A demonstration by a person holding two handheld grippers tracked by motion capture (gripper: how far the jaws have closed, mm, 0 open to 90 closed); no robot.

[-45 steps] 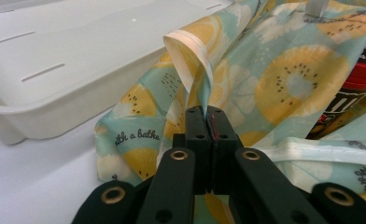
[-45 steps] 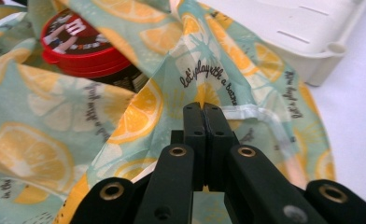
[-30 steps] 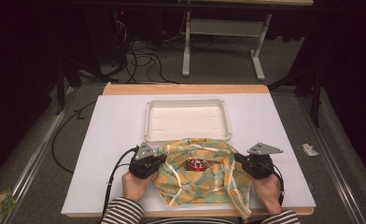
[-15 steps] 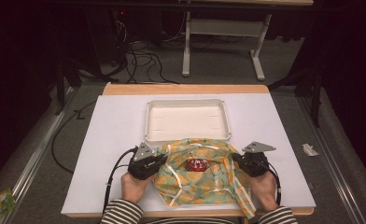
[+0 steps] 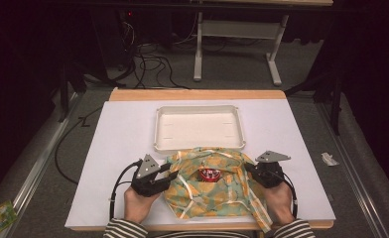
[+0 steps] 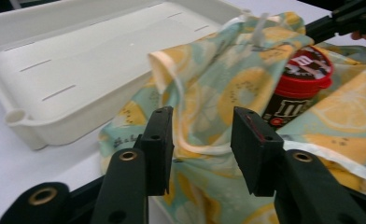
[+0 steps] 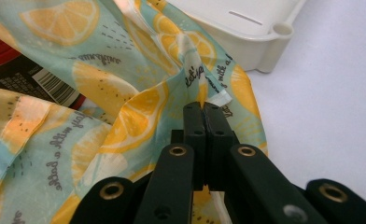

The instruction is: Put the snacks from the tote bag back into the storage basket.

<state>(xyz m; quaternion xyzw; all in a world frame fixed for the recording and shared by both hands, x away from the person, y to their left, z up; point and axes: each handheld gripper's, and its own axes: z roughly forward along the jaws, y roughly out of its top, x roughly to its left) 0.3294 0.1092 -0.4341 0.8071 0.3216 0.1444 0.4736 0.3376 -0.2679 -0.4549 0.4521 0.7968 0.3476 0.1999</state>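
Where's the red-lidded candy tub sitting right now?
In the high view the candy tub sits in the middle of the lemon-print cloth, near the table's front edge, between the two grippers and just in front of the white tray.

"m" logo on jar beyond left gripper's jaws; "Let's" script on cloth above right gripper's jaws.

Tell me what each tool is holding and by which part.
The right tool pinches the lemon-print cloth at its edge. The left tool has just been opening; cloth lies between its jaws, unheld.
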